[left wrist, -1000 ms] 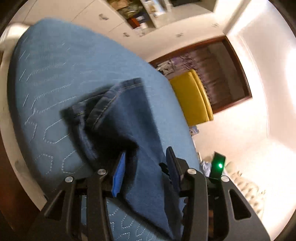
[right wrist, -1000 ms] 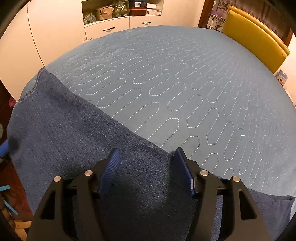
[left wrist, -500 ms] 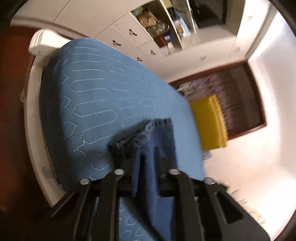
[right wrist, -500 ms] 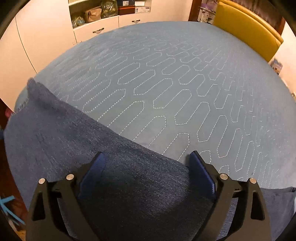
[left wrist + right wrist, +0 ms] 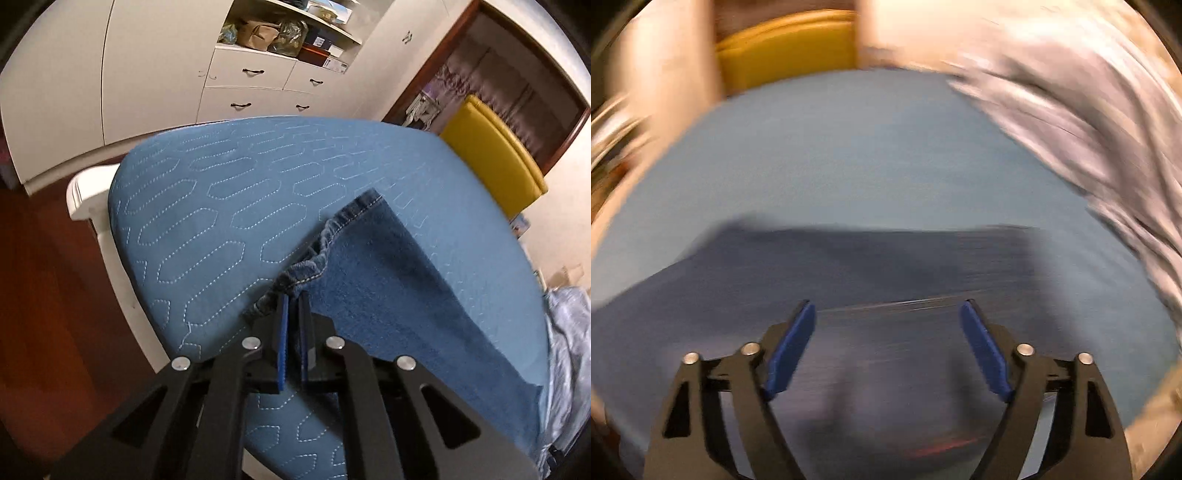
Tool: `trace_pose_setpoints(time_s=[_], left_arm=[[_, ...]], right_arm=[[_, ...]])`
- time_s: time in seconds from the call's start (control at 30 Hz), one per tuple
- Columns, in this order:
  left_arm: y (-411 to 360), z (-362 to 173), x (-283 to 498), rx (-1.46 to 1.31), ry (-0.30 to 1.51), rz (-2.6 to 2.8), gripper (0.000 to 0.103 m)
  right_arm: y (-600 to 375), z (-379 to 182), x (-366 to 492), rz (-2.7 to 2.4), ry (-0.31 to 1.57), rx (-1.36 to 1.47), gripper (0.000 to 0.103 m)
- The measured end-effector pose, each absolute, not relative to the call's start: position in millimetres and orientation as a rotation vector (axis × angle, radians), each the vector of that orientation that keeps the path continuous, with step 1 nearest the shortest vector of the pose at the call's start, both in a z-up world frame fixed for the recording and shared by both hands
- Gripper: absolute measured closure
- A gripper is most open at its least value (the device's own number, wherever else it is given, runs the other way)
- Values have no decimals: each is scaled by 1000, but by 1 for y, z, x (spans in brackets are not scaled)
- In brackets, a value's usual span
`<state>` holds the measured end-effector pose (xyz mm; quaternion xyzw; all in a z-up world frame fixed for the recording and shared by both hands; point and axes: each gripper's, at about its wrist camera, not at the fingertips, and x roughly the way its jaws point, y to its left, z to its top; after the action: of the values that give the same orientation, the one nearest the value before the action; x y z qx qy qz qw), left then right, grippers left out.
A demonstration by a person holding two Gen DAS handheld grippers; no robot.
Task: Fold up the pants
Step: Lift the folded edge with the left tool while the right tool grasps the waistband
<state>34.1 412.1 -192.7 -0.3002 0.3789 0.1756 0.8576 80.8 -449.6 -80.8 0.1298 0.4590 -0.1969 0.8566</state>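
Dark blue denim pants (image 5: 388,280) lie across a blue quilted bed (image 5: 221,192). In the left wrist view one leg's stitched hem is bunched at the tips of my left gripper (image 5: 292,299), whose blue pads are shut on that hem fold. The leg runs off to the lower right. The right wrist view is smeared by motion. There the pants (image 5: 849,266) spread wide under my right gripper (image 5: 888,312), whose jaws stand far apart and are closing a little, with nothing pinched between the pads.
White cupboards with drawers (image 5: 255,88) and loaded shelves stand behind the bed. A yellow chair (image 5: 491,151) sits at the far right by a dark wooden door frame. Pale crumpled bedding (image 5: 1071,110) lies at the bed's right side. Red-brown floor (image 5: 44,295) is at the left.
My left gripper has closed onto the leg hem, lifted and rolled upright. My right gripper opened wider and swung round towards the yellow chair and bedding, blurring its view.
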Motion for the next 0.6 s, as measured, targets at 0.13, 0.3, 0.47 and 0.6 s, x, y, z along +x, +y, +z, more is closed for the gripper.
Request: trace_pose_setpoints(time_s=[0.13, 0.3, 0.47, 0.6], left_arm=[[412, -191, 40, -643, 815, 391, 98], [408, -186, 48, -628, 840, 421, 98], [406, -184, 50, -613, 861, 432, 98], [408, -182, 50, -613, 873, 433, 98]], right_arm=[[-554, -102, 103, -422, 1031, 385, 25], [-571, -135, 122, -213, 1135, 475, 92], [-560, -131, 133, -254, 1151, 377, 96], [-546, -130, 138, -318, 1162, 282, 98]])
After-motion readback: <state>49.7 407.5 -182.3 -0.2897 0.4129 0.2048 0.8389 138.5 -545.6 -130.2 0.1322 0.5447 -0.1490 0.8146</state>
